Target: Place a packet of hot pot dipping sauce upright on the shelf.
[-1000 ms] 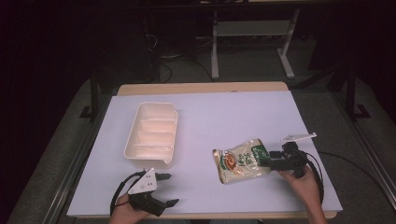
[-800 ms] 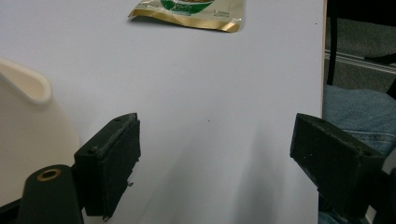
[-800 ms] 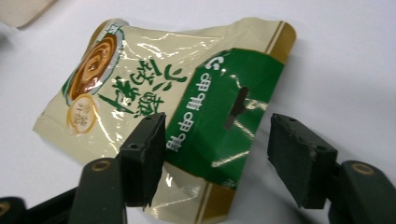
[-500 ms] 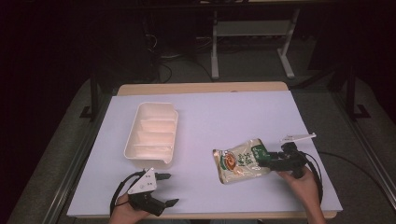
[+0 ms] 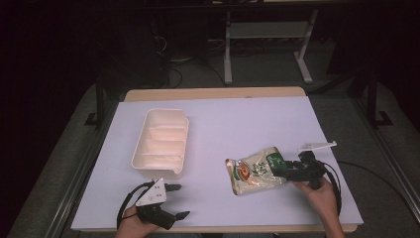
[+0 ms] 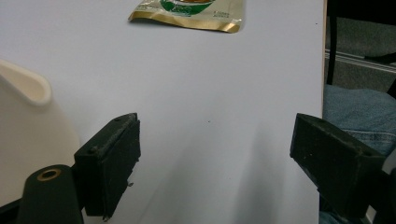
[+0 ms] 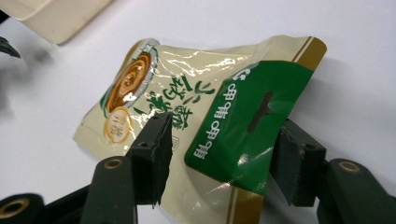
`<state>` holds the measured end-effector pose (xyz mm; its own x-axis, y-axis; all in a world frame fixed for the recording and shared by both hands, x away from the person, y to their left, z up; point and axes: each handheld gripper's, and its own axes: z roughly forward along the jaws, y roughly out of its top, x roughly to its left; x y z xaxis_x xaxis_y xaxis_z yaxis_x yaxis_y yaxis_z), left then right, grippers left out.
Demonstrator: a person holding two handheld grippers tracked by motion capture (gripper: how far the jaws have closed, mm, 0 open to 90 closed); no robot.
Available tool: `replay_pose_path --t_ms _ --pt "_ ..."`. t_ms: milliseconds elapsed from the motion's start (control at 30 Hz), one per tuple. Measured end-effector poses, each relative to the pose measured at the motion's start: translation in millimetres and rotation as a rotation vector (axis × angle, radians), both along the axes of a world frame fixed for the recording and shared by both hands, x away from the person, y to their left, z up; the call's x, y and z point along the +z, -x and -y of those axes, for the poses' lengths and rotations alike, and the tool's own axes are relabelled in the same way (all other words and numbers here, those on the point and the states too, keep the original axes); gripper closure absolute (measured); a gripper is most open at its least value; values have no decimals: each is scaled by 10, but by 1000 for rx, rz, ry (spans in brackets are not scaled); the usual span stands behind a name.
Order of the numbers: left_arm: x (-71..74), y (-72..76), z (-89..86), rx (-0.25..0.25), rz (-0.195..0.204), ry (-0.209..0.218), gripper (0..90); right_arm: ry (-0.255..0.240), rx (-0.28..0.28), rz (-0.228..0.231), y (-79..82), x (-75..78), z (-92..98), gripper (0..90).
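A cream and green food pouch lies flat at the front right of the white table. My right gripper reaches in from the right, open. In the right gripper view its jaws stand on either side of the pouch's green top end, the gripper not closed on it. My left gripper rests open at the front left, nothing between its fingers. Beyond it stands a cream divided tray, whose corner shows in the left gripper view. The pouch's lower edge lies far ahead there.
The table's front edge runs just behind both hands. A knee in blue jeans shows past the table's edge in the left gripper view. A white metal stand and cables sit on the floor beyond the table.
My right gripper has crept a little leftward onto the pouch's green end. The left gripper and the tray have stayed put.
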<state>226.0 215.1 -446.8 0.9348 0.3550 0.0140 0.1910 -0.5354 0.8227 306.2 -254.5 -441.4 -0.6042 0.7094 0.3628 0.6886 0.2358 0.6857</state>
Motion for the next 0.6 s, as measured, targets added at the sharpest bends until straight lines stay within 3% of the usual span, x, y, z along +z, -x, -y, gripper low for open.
replay_pose_path --t_ms 167,300,600 --pt "-1 0 6 -1 0 0 157 -35 -1 6 9 25 -2 443" --pt "-5 0 17 -4 0 -3 157 -107 4 29 9 63 7 526" --pt "-10 -1 25 -5 -3 -6 157 -26 -9 -17 -35 -2 -94 618"
